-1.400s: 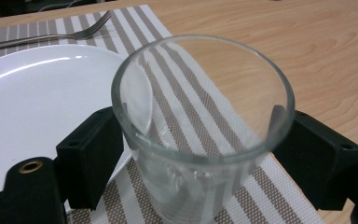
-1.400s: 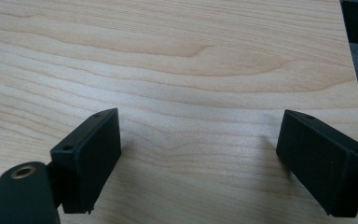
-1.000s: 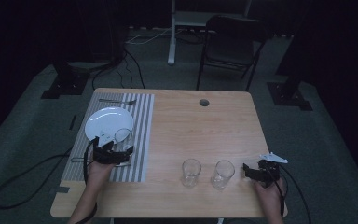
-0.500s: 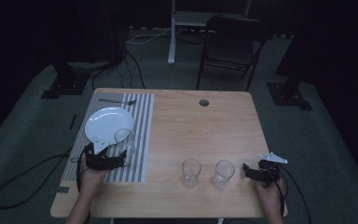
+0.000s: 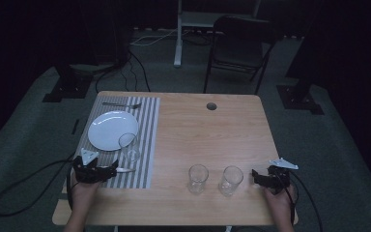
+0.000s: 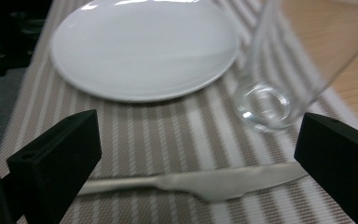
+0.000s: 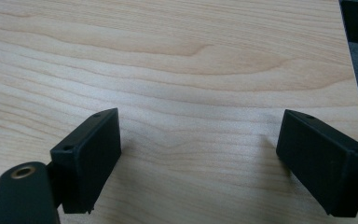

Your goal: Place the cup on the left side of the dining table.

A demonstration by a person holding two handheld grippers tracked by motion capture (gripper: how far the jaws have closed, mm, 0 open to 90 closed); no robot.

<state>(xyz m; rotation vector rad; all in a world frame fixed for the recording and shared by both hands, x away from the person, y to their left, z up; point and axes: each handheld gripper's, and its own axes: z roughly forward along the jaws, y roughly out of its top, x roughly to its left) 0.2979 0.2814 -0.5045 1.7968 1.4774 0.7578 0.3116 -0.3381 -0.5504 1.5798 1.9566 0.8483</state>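
So the knife [image 6: 200, 179] is lying flat on the striped placemat [image 5: 147, 145], near its front edge, blade pointing toward the middle of the counter [image 5: 212, 140]. We see it right between the jaws of the left gripper [image 5: 107, 170] in the left gripper view — the jaws are spread wide and aren't touching it, one black block on either side. Just beyond the knife stands an empty glass [image 6: 265, 100] on the mat, and next to that the white plate [image 6: 144, 46], with the glass's base just beside the plate's rim. At the far end of the mat there's a fork [image 5: 121, 104] lying crosswise.

Over on the other side, two more glasses [image 5: 215, 180] stand side by side on bare wood near the front edge. The right gripper [image 5: 255, 177] sits just beside them, jaws wide apart too — nothing but wood grain between them.
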